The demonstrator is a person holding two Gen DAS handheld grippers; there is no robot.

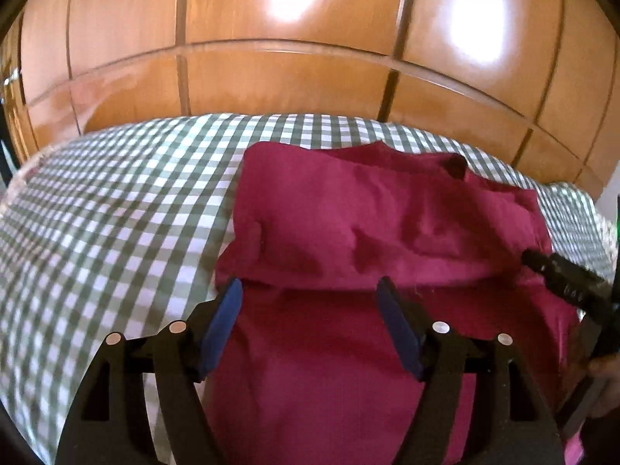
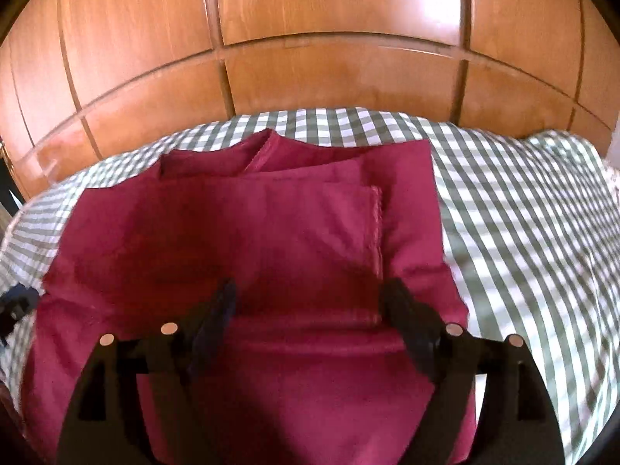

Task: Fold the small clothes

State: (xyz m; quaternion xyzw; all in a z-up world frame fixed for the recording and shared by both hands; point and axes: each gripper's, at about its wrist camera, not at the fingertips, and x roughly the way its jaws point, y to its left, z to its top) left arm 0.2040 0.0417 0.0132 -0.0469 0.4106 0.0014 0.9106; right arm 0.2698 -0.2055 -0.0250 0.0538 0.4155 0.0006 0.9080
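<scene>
Black tongs [image 1: 308, 290], blue pads [image 1: 221, 323]

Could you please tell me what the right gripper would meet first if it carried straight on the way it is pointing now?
Most likely the folded magenta cloth garment: the right gripper is open, angled down over it, with the green-and-white checked bedcover beneath. Depth is unclear.

The folded garment [image 2: 248, 240] lies on the checked bedcover [image 2: 523, 209], with the wooden wardrobe [image 2: 310, 38] behind; both grippers hang above the garment

garment [image 2: 248, 255] blurred — near hem cut off
</scene>
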